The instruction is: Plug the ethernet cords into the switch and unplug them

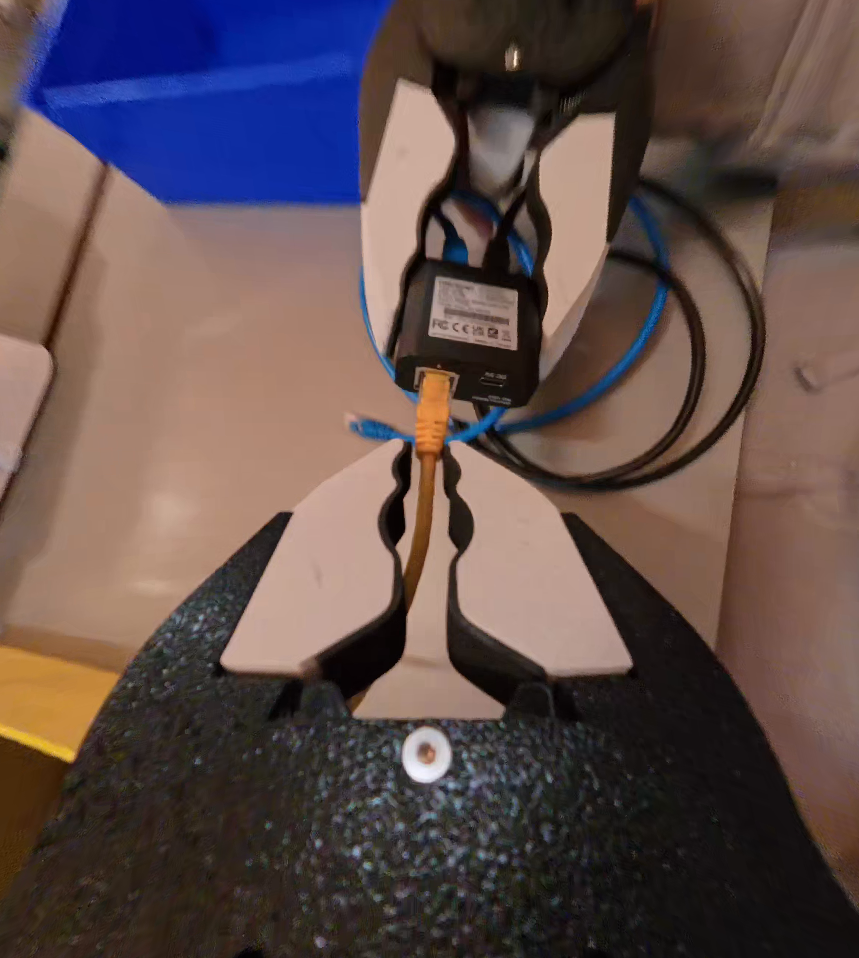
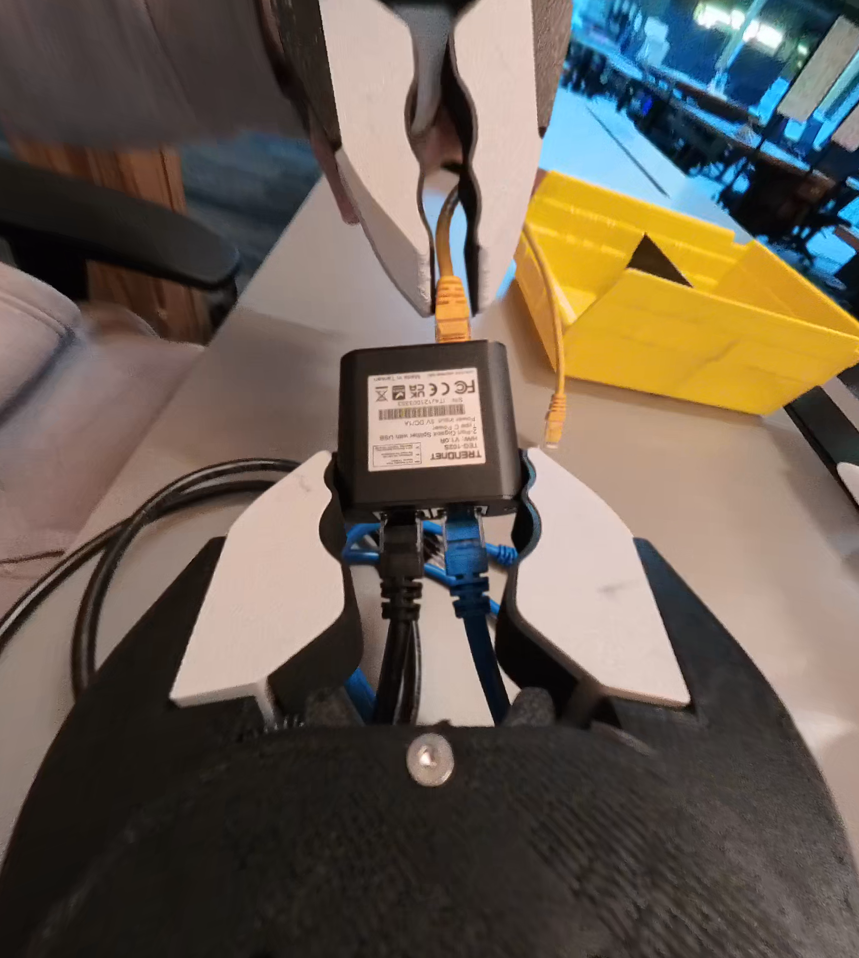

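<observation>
The black switch (image 2: 425, 425) is held above the table with its label up. My right gripper (image 2: 430, 466) is shut on its sides at the near end. A black cord (image 2: 400, 560) and a blue cord (image 2: 465, 560) are plugged into that near end. An orange ethernet cord's plug (image 1: 432, 404) sits in a port on the switch (image 1: 469, 332) at the opposite end. My left gripper (image 1: 426, 459) is shut on the orange cord just behind the plug boot. The orange cord's other plug (image 2: 554, 414) lies loose on the table. A free blue plug (image 1: 370, 427) lies below the switch.
A yellow bin (image 2: 676, 332) stands on the beige table (image 1: 210, 414) beside the left gripper. A blue bin (image 1: 199, 103) stands behind the right gripper. Loops of black cable (image 1: 702, 363) and blue cable lie under the switch. A chair armrest (image 2: 106, 217) is off the table edge. Some 5 cm of space lies between my two pairs of fingers.
</observation>
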### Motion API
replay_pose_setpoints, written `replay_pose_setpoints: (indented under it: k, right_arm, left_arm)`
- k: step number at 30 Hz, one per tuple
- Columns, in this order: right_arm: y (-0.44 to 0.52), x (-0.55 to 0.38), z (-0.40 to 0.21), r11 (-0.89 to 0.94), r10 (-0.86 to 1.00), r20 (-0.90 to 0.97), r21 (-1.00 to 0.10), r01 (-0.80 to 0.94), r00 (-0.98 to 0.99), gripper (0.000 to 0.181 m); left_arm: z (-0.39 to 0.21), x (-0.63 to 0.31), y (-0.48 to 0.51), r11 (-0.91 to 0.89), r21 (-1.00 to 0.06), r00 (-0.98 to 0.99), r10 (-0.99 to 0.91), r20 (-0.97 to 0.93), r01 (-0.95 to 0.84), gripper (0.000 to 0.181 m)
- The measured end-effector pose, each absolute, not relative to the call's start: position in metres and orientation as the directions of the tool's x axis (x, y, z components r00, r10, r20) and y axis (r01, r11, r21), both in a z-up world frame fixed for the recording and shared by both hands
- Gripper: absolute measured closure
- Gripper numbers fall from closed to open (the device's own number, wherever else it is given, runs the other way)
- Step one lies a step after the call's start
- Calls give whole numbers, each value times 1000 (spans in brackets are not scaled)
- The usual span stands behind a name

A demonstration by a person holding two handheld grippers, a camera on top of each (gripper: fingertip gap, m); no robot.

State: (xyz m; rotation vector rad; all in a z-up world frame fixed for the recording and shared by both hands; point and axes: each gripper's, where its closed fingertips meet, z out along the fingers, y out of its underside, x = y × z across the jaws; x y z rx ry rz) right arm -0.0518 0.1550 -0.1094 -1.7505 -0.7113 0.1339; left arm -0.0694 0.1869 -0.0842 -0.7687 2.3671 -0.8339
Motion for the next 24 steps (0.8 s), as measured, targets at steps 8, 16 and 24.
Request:
replay_pose_setpoints:
  k: [8,16,24]
  right_arm:
    - [155,-57,-106,-106,543,248,-927,359,802,117]
    - [158,-61,-108,-111,549,247,-925,363,798,117]
    - [160,-63,-108,-107,558,203,-944,313,805,118]
  left_arm:
    - [-77,-72,185,475,-838,-683,-708,-182,-269,156]
    - [-78,-73,176,439,-856,-707,-695,-131,-273,169]
    - [-81,-71,178,500,-828,-708,-679,-193,-253,170]
